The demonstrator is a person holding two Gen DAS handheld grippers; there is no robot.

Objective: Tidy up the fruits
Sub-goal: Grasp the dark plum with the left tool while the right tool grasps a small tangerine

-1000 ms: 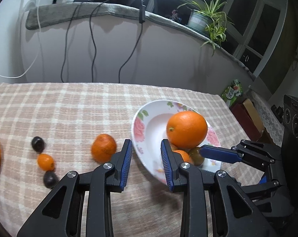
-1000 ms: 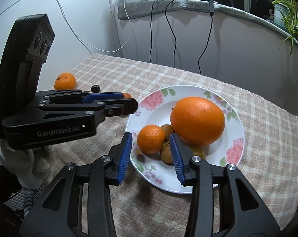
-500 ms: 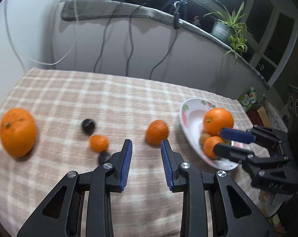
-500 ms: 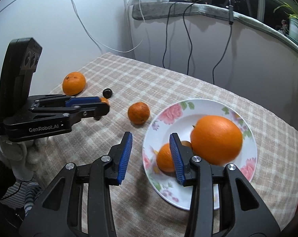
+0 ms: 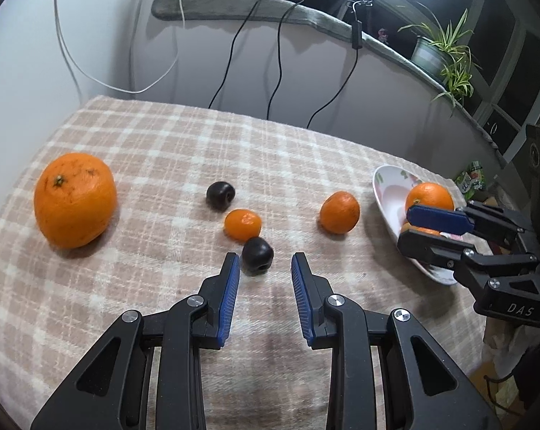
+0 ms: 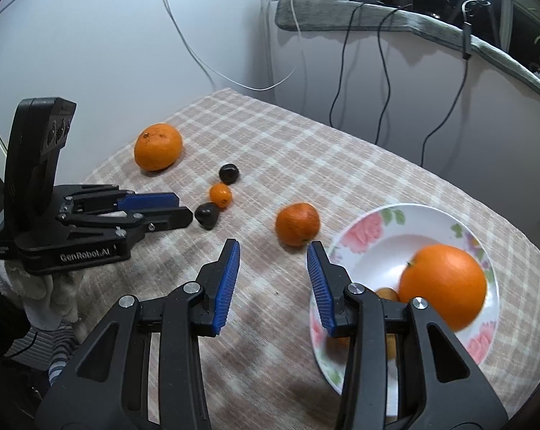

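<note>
On the checked cloth lie a big orange (image 5: 74, 199) at the left, a tangerine (image 5: 339, 212), a small tangerine (image 5: 242, 224) and two dark plums (image 5: 220, 195) (image 5: 257, 255). My left gripper (image 5: 265, 264) is open and empty, the near plum just ahead of its fingertips. A flowered white plate (image 6: 384, 240) at the right holds a large orange (image 6: 443, 286) and small fruits partly hidden by my right gripper (image 6: 272, 253), which is open and empty, its tips just short of the tangerine (image 6: 297, 224).
A wall with hanging cables (image 5: 277, 57) stands behind the table. A grey ledge (image 5: 234, 0) carries a power strip and a potted plant (image 5: 440, 53). The table edge runs close on the left and right.
Both grippers have pulled back and swung left, away from the plate. The loose fruits on the cloth have come into fuller view. Both stay open and empty.
</note>
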